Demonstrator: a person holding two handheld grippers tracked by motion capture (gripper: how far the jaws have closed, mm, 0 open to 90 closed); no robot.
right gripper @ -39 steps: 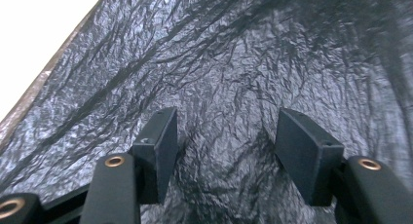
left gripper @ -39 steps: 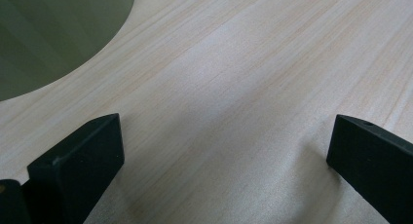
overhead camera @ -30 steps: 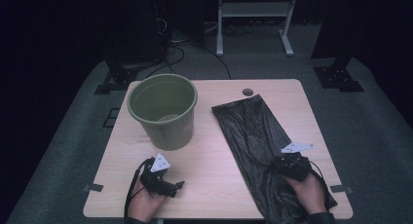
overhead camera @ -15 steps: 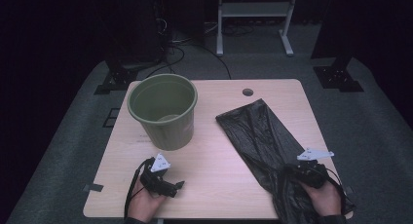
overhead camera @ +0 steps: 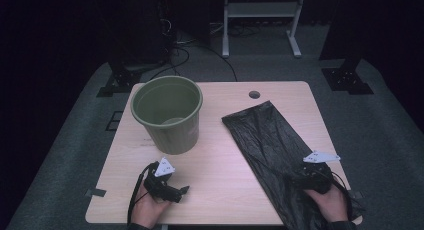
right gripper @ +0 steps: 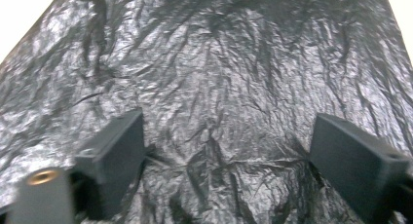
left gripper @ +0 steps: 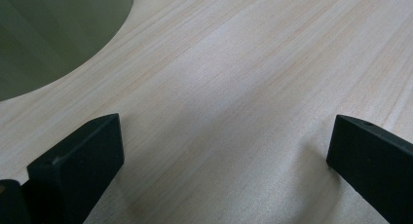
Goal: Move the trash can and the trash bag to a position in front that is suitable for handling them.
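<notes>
Lying flat, crinkled glossy black bag (overhead camera: 272, 140), right gripper (right gripper: 226, 151) jaws just opened wide above; left gripper (left gripper: 224, 156) jaws wide

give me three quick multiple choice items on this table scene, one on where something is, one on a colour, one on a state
1. Where does the black plastic bag lie?
A. inside the bin
B. flat on the table's right half
C. on the floor

2. What colour is the bin?
A. olive green
B. red
C. white

3. How do the right gripper jaws stand?
A. clamped on the bin's rim
B. shut on nothing
C. open over the bag

Answers:
1 B, the high view shows the bag spread on the table to the right of the bin.
2 A, its wall and inside are dull green.
3 C, the right gripper view shows both jaws wide apart with crinkled bag between them; they have just been opening.
</notes>
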